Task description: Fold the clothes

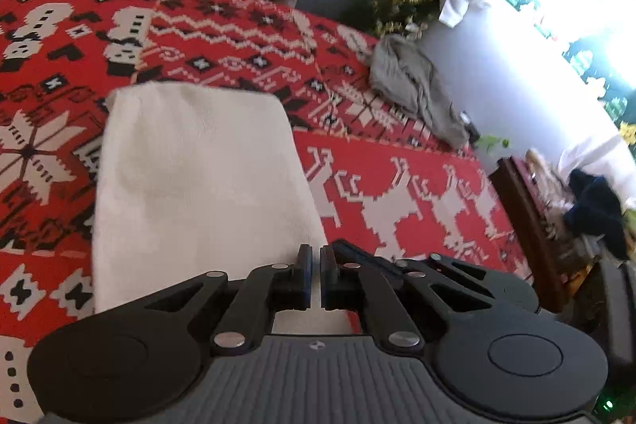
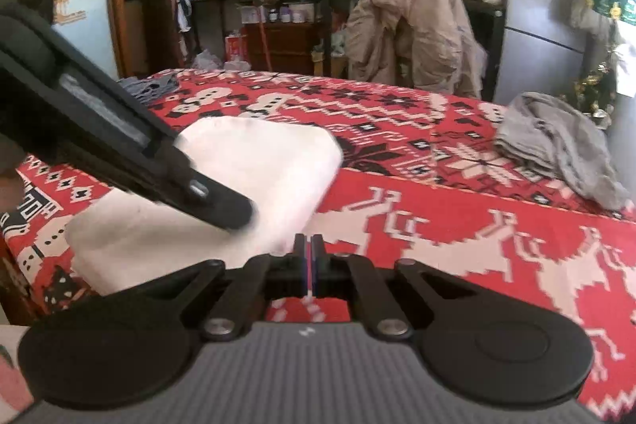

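White garment [image 1: 198, 185] lying folded into a compact rectangle on the red patterned blanket [image 1: 397, 165], near its front edge. Left gripper [image 1: 314, 273] over the near corner of the fold, jaws all but closed, no cloth visibly pinched. Right gripper [image 2: 308, 265] just beside the fold, over bare blanket, jaws closed, empty. Judged: this piece done or nearly so. Grey garment [image 2: 556, 145] crumpled further along the blanket, not yet folded; likely next.

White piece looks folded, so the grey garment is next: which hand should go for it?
Right, probably. The grey garment lies crumpled on its side, while the left gripper sits over the white cloth.
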`<move>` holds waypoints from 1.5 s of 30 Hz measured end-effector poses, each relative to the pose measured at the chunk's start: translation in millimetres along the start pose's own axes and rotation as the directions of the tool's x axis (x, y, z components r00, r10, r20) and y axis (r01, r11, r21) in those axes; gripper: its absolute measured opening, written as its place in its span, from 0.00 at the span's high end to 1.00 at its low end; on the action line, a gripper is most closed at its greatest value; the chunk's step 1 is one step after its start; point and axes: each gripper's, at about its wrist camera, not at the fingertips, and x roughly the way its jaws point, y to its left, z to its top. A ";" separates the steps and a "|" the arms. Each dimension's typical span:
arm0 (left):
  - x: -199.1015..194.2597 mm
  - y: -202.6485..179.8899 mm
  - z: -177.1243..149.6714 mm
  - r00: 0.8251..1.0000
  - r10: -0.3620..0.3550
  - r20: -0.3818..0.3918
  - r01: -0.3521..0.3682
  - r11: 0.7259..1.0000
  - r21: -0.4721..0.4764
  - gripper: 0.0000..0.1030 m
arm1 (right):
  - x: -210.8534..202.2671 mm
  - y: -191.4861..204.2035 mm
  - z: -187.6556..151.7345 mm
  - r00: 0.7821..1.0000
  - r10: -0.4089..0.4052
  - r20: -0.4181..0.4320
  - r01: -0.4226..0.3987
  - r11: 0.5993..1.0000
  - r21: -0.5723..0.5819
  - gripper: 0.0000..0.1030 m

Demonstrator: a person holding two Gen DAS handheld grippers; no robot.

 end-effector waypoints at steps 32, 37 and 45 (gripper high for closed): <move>-0.6 14.8 47.7 0.996 0.056 0.065 -0.057 0.998 0.013 0.96 | 6.4 -21.8 19.5 0.999 -0.038 0.003 0.038 0.999 -0.017 0.94; 20.3 21.2 60.8 0.996 0.062 0.062 -0.062 0.998 0.005 0.96 | 57.6 -26.5 39.4 0.999 -0.039 -0.020 0.038 0.999 -0.021 0.94; 29.6 24.8 62.9 0.998 0.015 0.057 -0.013 0.999 -0.038 0.96 | 88.7 -31.3 48.1 0.999 0.001 -0.043 -0.002 0.999 -0.041 0.97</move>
